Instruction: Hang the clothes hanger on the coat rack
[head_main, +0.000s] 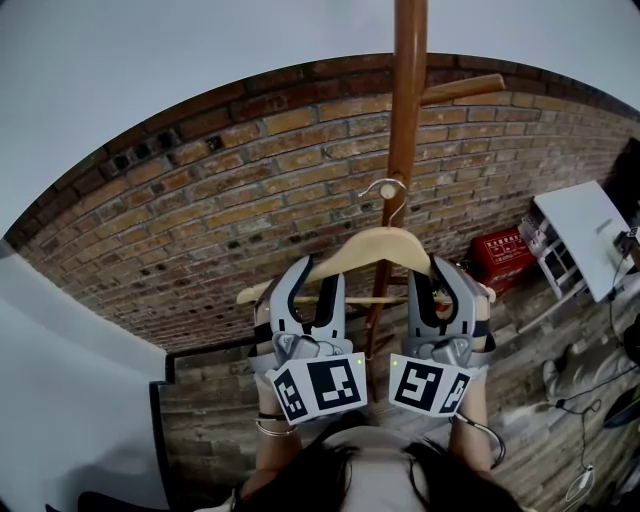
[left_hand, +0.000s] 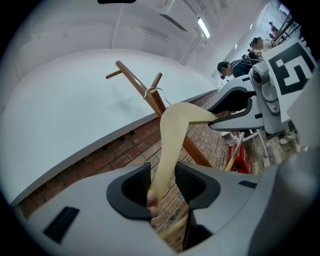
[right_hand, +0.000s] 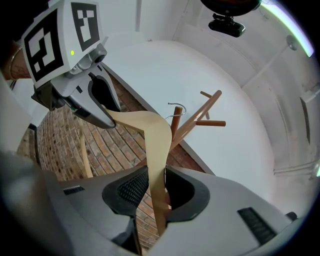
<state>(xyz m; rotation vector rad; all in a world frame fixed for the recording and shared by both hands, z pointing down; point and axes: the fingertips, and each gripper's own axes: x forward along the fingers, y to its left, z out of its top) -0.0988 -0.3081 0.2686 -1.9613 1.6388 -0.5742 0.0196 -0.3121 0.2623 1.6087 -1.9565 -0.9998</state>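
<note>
In the head view the hanger (head_main: 372, 248) sits level just near of the coat rack (head_main: 405, 110) pole, hook (head_main: 386, 190) beside it, held by left gripper (head_main: 317, 275) and right gripper (head_main: 433, 270); in the left gripper view the jaws pinch its left arm, and in the right gripper view they pinch its right arm.

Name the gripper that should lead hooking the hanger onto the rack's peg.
Right, probably. The left gripper and right gripper are each shut on a shoulder of the hanger, its hook by the pole. The peg above juts toward the right gripper's side, so it could lead the lift.
</note>
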